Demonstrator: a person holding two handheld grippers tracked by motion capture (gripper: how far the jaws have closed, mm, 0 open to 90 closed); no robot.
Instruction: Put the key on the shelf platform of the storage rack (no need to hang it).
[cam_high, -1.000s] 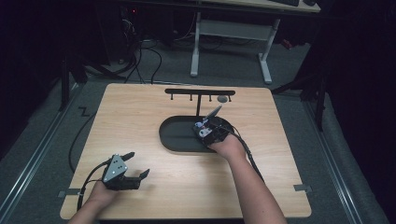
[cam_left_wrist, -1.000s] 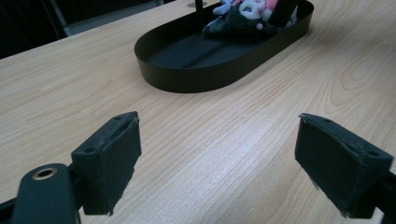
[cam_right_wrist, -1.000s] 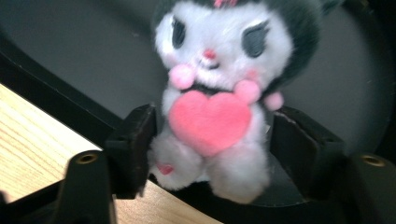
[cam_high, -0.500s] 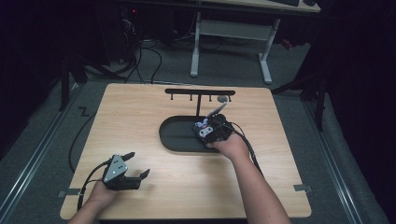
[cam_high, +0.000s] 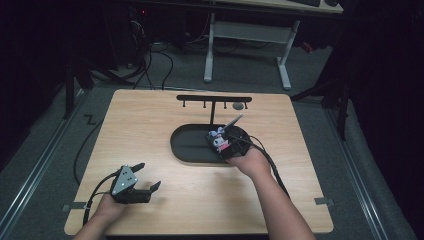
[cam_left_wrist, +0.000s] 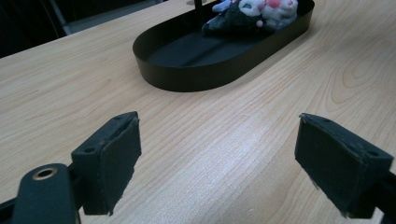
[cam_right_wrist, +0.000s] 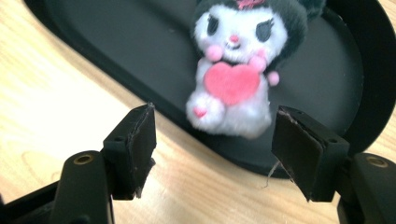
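Note:
A small plush toy (cam_right_wrist: 236, 77), white with a black hood and a pink heart, lies in the right end of a black oval tray (cam_right_wrist: 116, 42), its feet against the near rim. My right gripper (cam_right_wrist: 212, 149) stands open just short of the toy, one jaw on each side of it and nothing between them. From above, the toy (cam_high: 218, 138) sits right in front of the right gripper (cam_high: 225, 149). My left gripper (cam_high: 146, 176) rests open near the table's front left. The left gripper view shows that gripper (cam_left_wrist: 219, 158) open over bare wood, with the tray (cam_left_wrist: 187, 79) and toy (cam_left_wrist: 252, 14) beyond.
A black rack with hooks (cam_high: 213, 99) rises on a post from the tray's far side, and a small grey round thing (cam_high: 239, 106) hangs by it. The wooden table (cam_high: 150, 125) is bare left of the tray. Cables trail from both grippers.
My right hand has drawn back slightly toward the tray's near rim. The left gripper has not moved.

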